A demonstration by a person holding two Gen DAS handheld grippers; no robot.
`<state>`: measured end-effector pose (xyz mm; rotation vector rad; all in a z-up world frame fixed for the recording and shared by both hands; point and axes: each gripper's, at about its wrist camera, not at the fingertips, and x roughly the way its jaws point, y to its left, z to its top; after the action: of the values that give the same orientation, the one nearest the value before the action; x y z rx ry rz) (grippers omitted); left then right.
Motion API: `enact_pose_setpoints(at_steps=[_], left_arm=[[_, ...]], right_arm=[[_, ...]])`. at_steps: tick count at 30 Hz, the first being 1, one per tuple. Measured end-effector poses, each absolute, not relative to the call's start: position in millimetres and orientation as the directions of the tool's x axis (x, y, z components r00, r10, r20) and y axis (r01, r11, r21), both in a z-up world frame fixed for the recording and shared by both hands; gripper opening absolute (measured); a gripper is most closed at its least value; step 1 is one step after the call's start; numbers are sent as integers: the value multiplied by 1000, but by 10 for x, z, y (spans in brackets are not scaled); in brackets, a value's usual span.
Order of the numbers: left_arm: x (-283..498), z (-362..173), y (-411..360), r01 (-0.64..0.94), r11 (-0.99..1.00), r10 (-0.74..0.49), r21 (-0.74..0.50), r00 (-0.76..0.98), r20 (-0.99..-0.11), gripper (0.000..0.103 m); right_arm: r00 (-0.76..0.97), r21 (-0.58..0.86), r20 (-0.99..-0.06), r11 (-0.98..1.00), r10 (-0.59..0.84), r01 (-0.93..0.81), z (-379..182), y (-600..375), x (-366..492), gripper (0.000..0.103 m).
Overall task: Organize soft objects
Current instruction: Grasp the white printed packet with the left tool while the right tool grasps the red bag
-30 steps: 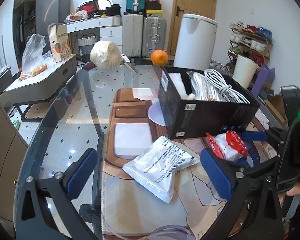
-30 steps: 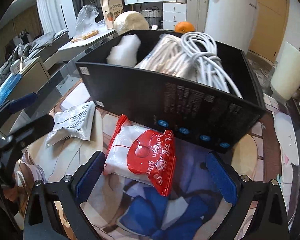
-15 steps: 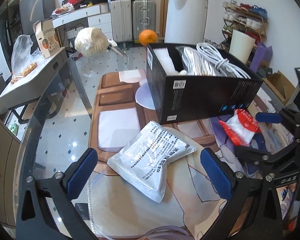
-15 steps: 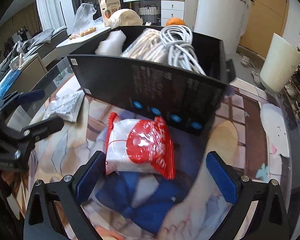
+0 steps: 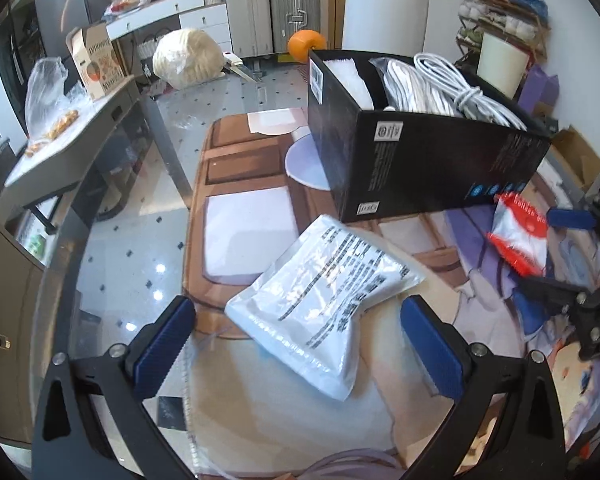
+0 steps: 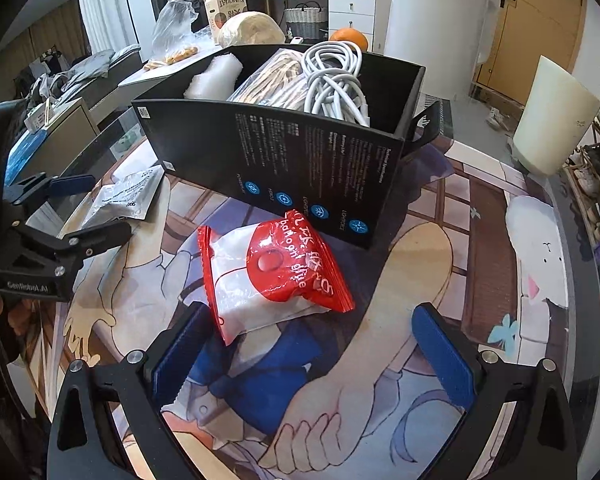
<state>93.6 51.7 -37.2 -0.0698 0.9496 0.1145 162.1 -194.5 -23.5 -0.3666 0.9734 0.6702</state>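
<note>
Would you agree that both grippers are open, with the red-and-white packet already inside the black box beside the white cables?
Not quite: the red-and-white packet lies on the table mat in front of the black box, outside it, as the right wrist view shows. The rest holds: the left gripper and right gripper are open, and the white cables are in the box.

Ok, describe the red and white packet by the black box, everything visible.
The red and white packet is a soft, glossy plastic pouch: white body, red top with white lettering and serrated red edges. It lies tilted on the printed mat, just in front of the black box, between the open fingers of the right tool, ungripped.
</note>
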Motion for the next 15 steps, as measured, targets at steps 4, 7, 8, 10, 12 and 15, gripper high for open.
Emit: enact_pose_setpoints(at_steps=[4,7,8,10,12,15], left_arm=[[956,-382,420,-88,996,40,-14,577,-815,103],[946,-379,291,-32,999,4,-18,578,-816,103],[943,-375,248,-12,1000,-11,-22,579,-815,103],[918,-369,154,30,999,-43,-32,579,-814,103],[890,-360,74,64,997,-70,-40,581,-811,103],[864,-344,-15,107,993,-98,-44,581,-808,103]], right_arm=[[383,7,-852,739,357,-674,-244,-1940,1622,102],[377,13,-852,735,363,-678,-240,-1978,1631,102],[376,14,-852,735,364,-678,-239,-1987,1632,102],[375,17,-853,735,364,-678,-236,-2002,1650,102],[374,17,-853,735,364,-677,-233,-2015,1655,102],[374,19,-853,737,365,-676,-228,-2033,1658,102]])
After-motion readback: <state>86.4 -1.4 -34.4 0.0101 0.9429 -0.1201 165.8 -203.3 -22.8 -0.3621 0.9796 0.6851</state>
